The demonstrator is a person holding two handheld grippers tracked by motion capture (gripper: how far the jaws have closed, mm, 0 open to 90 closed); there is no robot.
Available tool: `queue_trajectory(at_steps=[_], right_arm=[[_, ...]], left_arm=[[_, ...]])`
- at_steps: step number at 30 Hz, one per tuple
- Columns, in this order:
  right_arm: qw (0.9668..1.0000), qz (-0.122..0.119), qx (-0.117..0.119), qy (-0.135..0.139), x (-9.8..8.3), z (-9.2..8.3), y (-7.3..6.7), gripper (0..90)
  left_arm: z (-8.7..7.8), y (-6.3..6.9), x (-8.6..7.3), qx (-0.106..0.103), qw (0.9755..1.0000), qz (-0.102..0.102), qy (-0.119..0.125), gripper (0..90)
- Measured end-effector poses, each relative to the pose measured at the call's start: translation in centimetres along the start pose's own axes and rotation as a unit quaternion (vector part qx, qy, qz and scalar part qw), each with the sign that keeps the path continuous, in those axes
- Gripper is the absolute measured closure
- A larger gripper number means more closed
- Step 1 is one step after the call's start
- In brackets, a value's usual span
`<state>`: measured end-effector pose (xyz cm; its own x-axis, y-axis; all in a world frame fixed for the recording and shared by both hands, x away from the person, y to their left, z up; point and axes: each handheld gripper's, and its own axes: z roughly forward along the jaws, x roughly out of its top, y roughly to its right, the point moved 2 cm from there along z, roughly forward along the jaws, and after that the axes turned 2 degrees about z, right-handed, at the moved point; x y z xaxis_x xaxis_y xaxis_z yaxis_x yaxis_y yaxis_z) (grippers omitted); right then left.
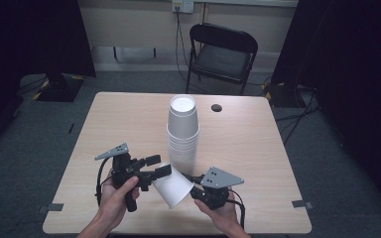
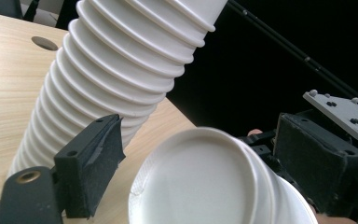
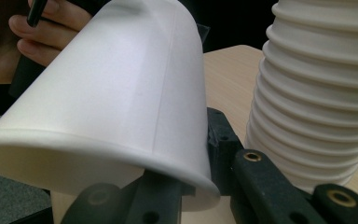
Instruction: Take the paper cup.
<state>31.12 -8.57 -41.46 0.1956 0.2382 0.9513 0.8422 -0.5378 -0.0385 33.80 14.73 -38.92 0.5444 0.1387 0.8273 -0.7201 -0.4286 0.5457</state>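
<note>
Surface: we see a pale wood-grain surface (image 1: 238,144) with a small dark round hole (image 1: 216,107) near its far edge.
Cup stack: a tall stack of white cups (image 1: 183,129), nested upside down, stands near the middle of the surface, just beyond both tongs.
Single cup: one white cup (image 1: 172,185) lies tilted between the two hands at the near edge, its base toward the left tongs and its wide rim toward the right tongs.
Left tongs: the left tongs (image 1: 159,166) are spread apart; in the left gripper view the cup's base (image 2: 200,182) sits beside one jaw, and we cannot tell whether any jaw touches it.
Right tongs: the right tongs (image 1: 192,179) have the cup at its rim; in the right gripper view the rim (image 3: 98,154) sits over one jaw with the other outside the wall, so they look closed on it.
Background: a black folding chair (image 1: 222,54) stands beyond the surface.
</note>
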Motion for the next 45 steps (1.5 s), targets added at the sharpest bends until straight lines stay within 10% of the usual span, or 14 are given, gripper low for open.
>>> queue_trajectory(at_steps=[18, 35, 38, 45], right_arm=[[0.9944, 0.053, 0.0, -0.092, -0.1, -0.4, 1.6, 84.2], [0.9784, 0.072, 0.018, -0.193, -0.2, -0.3, 3.6, 84.2], [0.975, 0.074, 0.023, -0.208, -0.3, -0.2, 3.9, 84.2], [0.9663, 0.075, 0.038, -0.243, 0.0, 0.2, 4.4, 84.2]], left_arm=[[-0.7, 0.6, 0.0, 0.033, 0.9934, 0.11, -0.003, 15.6], [0.0, 1.1, -2.3, 0.008, 0.975, 0.21, -0.071, 18.6], [0.3, 1.0, -2.7, 0.019, 0.9663, 0.241, -0.088, 18.5], [0.9, 1.0, -3.5, 0.009, 0.9568, 0.266, -0.117, 18.3]])
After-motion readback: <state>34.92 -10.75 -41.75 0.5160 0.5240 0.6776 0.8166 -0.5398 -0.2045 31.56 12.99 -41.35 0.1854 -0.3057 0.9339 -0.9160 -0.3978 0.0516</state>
